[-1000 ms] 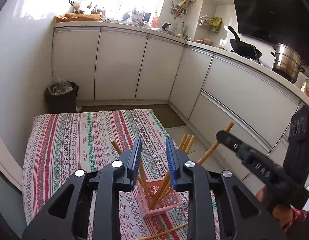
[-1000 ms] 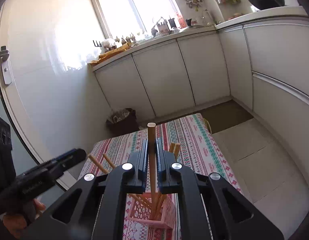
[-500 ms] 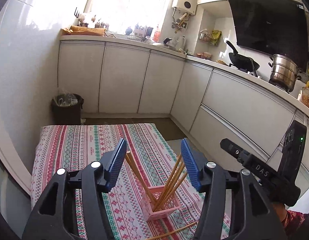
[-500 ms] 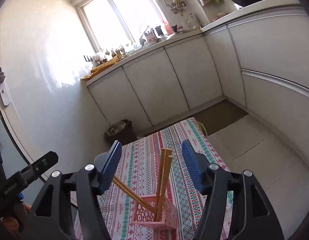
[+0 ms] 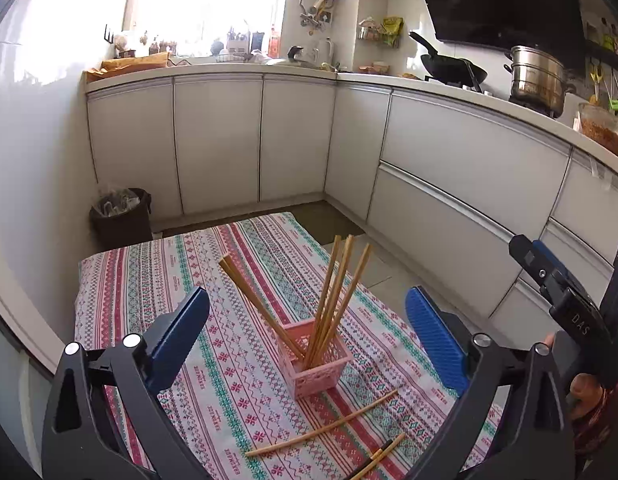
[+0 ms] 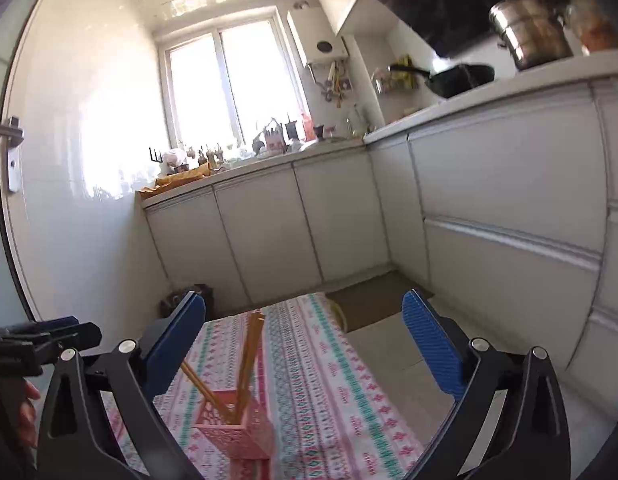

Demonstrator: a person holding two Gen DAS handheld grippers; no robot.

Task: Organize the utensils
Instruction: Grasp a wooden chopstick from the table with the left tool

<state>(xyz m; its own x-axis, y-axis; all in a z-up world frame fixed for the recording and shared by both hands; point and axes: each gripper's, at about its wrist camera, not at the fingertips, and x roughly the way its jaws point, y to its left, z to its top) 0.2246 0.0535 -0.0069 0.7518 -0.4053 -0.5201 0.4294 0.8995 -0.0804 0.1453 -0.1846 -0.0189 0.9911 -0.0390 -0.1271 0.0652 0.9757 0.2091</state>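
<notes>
A pink lattice basket (image 5: 318,360) stands on the striped tablecloth (image 5: 213,304) and holds several wooden chopsticks (image 5: 337,280) that lean outward. Loose chopsticks (image 5: 321,430) lie on the cloth in front of it. My left gripper (image 5: 307,324) is open and empty, above and behind the basket. The right gripper shows at the right edge of the left wrist view (image 5: 557,296). In the right wrist view my right gripper (image 6: 303,336) is open and empty, raised above the basket (image 6: 235,432) and its chopsticks (image 6: 249,360).
White kitchen cabinets (image 5: 269,140) ring the room, with a wok (image 5: 449,66) and a steel pot (image 5: 537,76) on the counter. A dark bin (image 5: 121,216) stands on the floor beyond the table's far left corner.
My right gripper opened and let go of a chopstick, which now stands in the basket. Both grippers opened wide and rose away from the basket.
</notes>
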